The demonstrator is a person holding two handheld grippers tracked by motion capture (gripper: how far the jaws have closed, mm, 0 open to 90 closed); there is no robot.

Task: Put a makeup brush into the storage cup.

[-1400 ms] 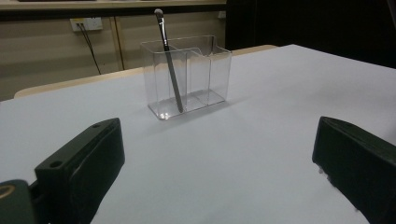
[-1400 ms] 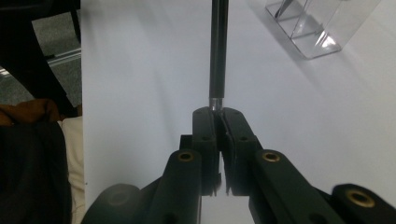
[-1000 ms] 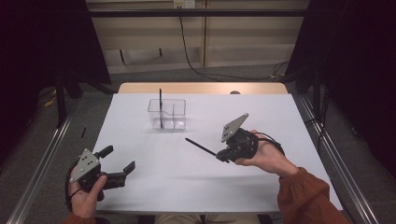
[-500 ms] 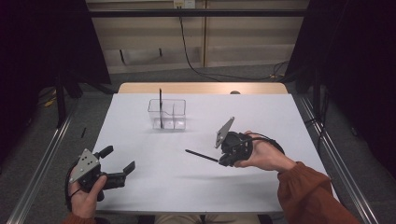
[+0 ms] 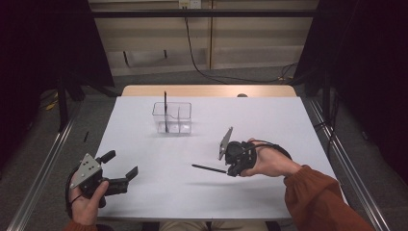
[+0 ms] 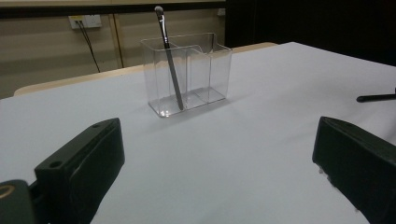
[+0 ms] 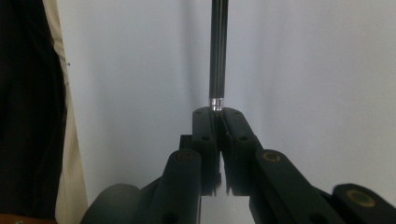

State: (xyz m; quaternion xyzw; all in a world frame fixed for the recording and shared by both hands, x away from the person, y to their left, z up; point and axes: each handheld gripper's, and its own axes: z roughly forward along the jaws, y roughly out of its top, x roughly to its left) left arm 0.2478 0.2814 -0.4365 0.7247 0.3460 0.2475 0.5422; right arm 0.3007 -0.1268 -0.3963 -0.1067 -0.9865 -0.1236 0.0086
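Right gripper view showed the right gripper point(image 7: 217, 122) with fingers clamped on a thin black brush point(image 7: 218, 51) near its ferrule, held low over the desk point(image 5: 159, 192) (light, stiff, slippery, I judged). Left gripper point(image 5: 121, 164) rested, fingers apart.

A white tabletop point(image 5: 144, 192) spreads under a clear two-compartment organizer point(image 5: 172, 117). A dark brush point(image 5: 165, 110) stands tilted in one compartment. Black cables point(image 5: 202, 48) trail along the wall and floor behind.
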